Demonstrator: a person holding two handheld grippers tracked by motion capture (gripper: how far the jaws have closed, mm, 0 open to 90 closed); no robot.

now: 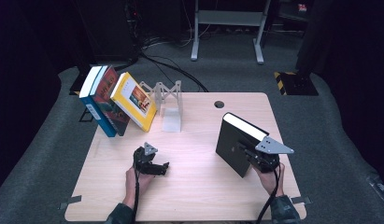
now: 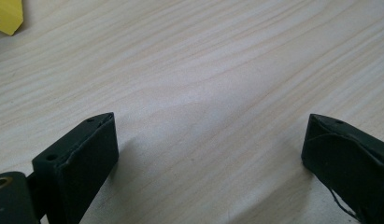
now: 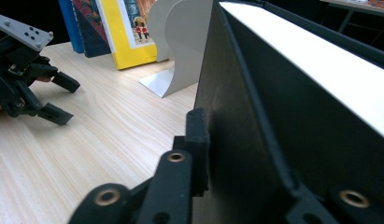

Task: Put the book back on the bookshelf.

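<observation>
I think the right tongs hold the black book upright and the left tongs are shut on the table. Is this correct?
Not quite. The right tongs do hold the black book upright, but the left tongs stand open with nothing between them, as the left gripper view shows.

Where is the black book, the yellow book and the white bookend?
black book (image 1: 231,144): high view, on its dark cover.
yellow book (image 1: 133,100): high view, on its front cover.
white bookend (image 1: 171,119): high view, on its flat base.
</observation>
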